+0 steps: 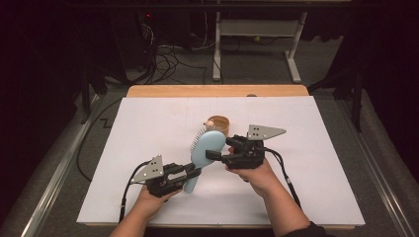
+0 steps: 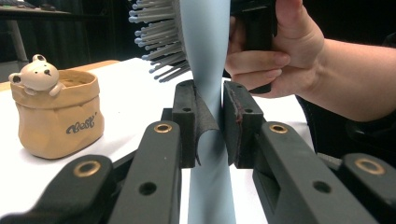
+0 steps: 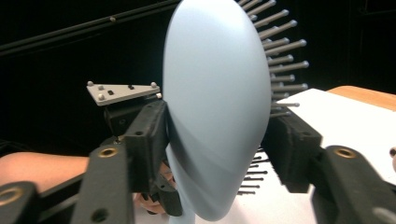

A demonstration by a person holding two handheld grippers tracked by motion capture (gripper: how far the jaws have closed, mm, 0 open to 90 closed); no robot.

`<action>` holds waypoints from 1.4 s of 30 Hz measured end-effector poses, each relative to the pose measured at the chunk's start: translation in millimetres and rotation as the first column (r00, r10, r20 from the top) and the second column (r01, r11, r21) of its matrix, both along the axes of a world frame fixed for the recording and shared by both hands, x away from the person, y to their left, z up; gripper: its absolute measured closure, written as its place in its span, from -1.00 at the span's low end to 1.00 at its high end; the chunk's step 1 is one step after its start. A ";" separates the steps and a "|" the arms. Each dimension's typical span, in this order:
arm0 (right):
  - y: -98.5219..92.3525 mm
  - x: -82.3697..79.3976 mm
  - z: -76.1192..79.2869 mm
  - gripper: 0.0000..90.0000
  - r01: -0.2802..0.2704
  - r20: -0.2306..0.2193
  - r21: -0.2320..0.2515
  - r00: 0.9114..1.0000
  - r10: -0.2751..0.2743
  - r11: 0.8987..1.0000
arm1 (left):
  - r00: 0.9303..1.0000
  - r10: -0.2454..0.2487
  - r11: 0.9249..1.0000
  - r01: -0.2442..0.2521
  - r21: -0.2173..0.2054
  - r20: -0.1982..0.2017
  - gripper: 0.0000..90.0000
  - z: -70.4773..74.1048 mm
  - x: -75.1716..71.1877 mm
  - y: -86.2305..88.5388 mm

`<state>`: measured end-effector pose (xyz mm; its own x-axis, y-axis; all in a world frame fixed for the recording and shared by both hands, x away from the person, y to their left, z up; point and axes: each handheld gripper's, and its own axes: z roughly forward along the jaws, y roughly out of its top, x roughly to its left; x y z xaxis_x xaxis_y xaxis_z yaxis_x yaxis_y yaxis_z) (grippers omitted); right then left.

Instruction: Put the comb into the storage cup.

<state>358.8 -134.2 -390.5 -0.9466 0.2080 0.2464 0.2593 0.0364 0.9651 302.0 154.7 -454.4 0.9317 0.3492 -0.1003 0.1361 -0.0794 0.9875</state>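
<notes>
Black jaws of the left hand-held gripper sit lowest in the left gripper view, pads clamped hard on the narrow handle of the pale blue hairbrush, holding it upright off the white tabletop. In the high view the brush hangs at frame centre, handle low at the left, bristled head up and to the right. Right hand-held gripper straddles the head: one pad lies against the smooth back at centre left of the right gripper view, the other stands at the bristle side, lower right; whether that pad presses yet I cannot tell, so I read it as not fully gripping. Judgement: this looks like a hand-over. To do it well, close the right jaws squarely across the head's thickest part, bristle-side pad seated on the bristle tips evenly, not skewed, or the curved back may slip out. Keep the left clamp firm until the right grip is sure, then loosen. Bear pot stands just behind the brush, upper centre; stay clear of it.
</notes>
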 end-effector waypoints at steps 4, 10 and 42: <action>-0.1 -0.1 0.2 0.15 -0.018 -0.004 0.011 1.000 0.018 1.000 | 1.000 0.001 1.000 -0.001 -0.002 -0.002 0.70 0.2 0.5 0.0; -0.6 0.3 -0.4 0.27 -0.036 -0.004 0.009 0.999 0.036 0.999 | 1.000 0.002 1.000 -0.002 0.002 -0.008 0.69 -0.3 1.3 0.2; 0.2 -1.5 -0.1 0.55 -0.076 -0.026 0.020 0.997 0.076 0.997 | 1.000 0.008 1.000 -0.008 0.020 -0.007 0.62 1.6 1.3 -1.8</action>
<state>357.3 -133.9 -390.7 -0.9526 0.1309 0.2747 0.2818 0.0390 0.9587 303.3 152.8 -452.8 0.9280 0.3589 -0.0999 0.1438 -0.0975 0.9848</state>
